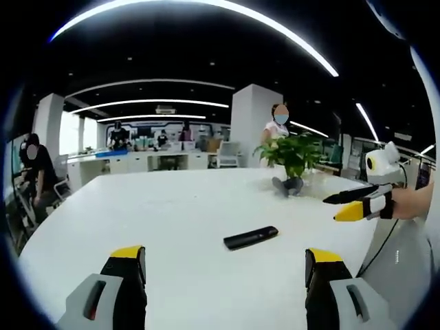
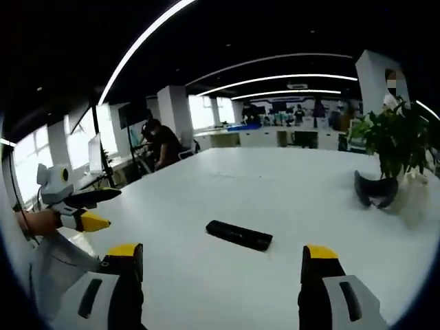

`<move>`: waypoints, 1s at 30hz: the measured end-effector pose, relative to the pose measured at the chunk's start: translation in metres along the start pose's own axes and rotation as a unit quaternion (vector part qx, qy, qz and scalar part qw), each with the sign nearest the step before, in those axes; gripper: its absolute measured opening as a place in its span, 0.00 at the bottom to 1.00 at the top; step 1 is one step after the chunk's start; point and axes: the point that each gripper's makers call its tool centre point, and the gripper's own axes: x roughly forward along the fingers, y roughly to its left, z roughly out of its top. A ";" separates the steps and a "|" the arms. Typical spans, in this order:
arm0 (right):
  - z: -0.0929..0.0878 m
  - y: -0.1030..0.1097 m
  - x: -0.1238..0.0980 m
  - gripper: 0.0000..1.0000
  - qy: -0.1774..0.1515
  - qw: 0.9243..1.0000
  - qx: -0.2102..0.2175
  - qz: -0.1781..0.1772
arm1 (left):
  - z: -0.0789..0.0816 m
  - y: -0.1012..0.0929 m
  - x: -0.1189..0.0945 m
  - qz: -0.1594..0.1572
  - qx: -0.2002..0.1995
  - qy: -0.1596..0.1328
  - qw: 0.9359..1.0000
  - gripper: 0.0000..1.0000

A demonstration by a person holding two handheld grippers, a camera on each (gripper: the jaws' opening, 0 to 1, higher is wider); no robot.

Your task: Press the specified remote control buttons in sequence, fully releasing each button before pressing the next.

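Wide white table [image 1: 172, 206], slim black plastic remote control [image 1: 251, 238] at centre frame; left gripper [image 1: 225, 265] and right gripper [image 2: 220, 265] both spread, so a tip could nudge the remote aside.

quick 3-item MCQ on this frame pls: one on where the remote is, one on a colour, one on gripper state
1. Where is the black remote control?
A. flat on the white table, untouched
B. held between the left jaws
C. beside the monitor

2. What colour are the jaw tips of both grippers?
A. red
B. yellow
C. green

3. How do the jaws of the left gripper and right gripper stand?
A. both shut on the remote
B. left shut, right open
C. both open and empty

Answers:
1 A: it lies alone on the tabletop, ahead of both grippers, short of the potted plant.
2 B: yellow caps show on each jaw in both views.
3 C: each pair stands wide apart with bare table between.
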 end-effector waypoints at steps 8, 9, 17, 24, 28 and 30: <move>0.002 -0.006 -0.017 0.97 -0.029 0.999 0.004 -0.023 | 0.009 -0.008 0.001 0.001 0.000 -0.003 1.000 1.00; 0.003 -0.006 -0.019 0.97 -0.035 0.999 0.005 -0.025 | 0.009 -0.009 0.001 0.001 0.000 -0.004 1.000 1.00; 0.040 -0.014 -0.037 0.99 -0.136 0.989 0.008 -0.055 | 0.009 -0.003 -0.001 0.004 0.000 -0.012 1.000 1.00; 0.045 -0.016 -0.042 0.99 -0.155 0.986 0.023 -0.059 | 0.007 0.001 -0.002 0.005 -0.004 -0.017 1.000 1.00; 0.043 -0.015 -0.042 0.99 -0.151 0.986 0.022 -0.060 | 0.007 0.000 -0.002 0.003 -0.002 -0.018 1.000 1.00; 0.044 -0.013 -0.042 0.99 -0.151 0.987 0.021 -0.058 | 0.007 0.001 -0.002 0.003 -0.002 -0.019 1.000 1.00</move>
